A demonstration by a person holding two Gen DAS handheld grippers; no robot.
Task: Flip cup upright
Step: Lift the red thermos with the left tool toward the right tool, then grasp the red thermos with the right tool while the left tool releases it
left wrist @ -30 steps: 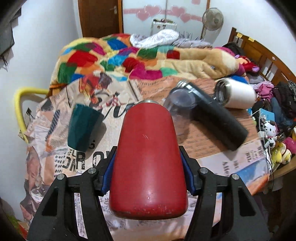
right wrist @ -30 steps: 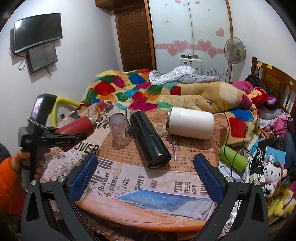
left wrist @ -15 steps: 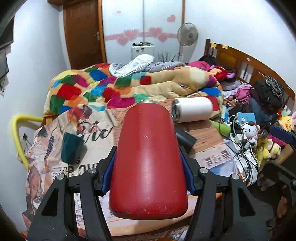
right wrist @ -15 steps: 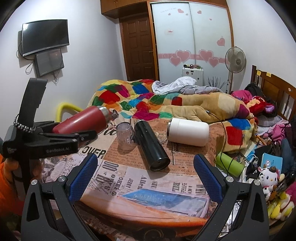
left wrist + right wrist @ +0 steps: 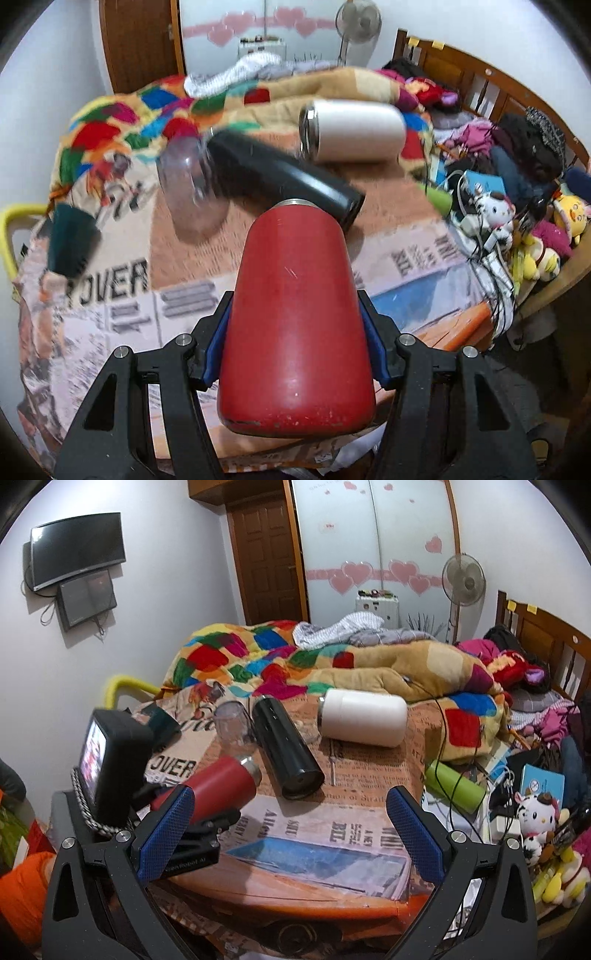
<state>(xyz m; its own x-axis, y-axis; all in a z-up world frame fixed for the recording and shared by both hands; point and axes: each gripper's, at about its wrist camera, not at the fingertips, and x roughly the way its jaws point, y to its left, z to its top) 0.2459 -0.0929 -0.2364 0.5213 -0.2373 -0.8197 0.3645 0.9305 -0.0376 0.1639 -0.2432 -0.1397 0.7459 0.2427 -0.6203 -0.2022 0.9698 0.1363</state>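
1. Risk number 1 is a slip. The left gripper (image 5: 295, 332) has its jaws closed on the wide lower body of the red cup (image 5: 295, 325), a steel flask that tapers toward its metal neck. The blue pads (image 5: 218, 332) press only on the 2 sides of a smooth, conical wall, so in my judgement the cup can slide forward out of the jaws when it is turned.

2. The cup is held above the near part of the counter (image 5: 332, 882), almost lying, with its neck pointing at the black flask (image 5: 286, 749). In the right wrist view the neck looks very near the black flask. If the turn swings the neck further forward, it can hit this flask, which lies on its side and can roll.

3. The clear cup (image 5: 190, 192) and the white flask (image 5: 351, 131) are just behind the black flask. A push on the black one can pass to them; I cannot tell if they touch.

4. The counter is covered with newspaper (image 5: 321, 830). The sheets look loose, so the base may land on a fold and the tall cup may tip over after release.

5. The right gripper (image 5: 291, 830) is wide open and holds nothing. It hovers close beside the left gripper, so the 2 tools can collide during the rotation.

6. The green cup (image 5: 70, 240) at the left edge is well apart and seems safe.
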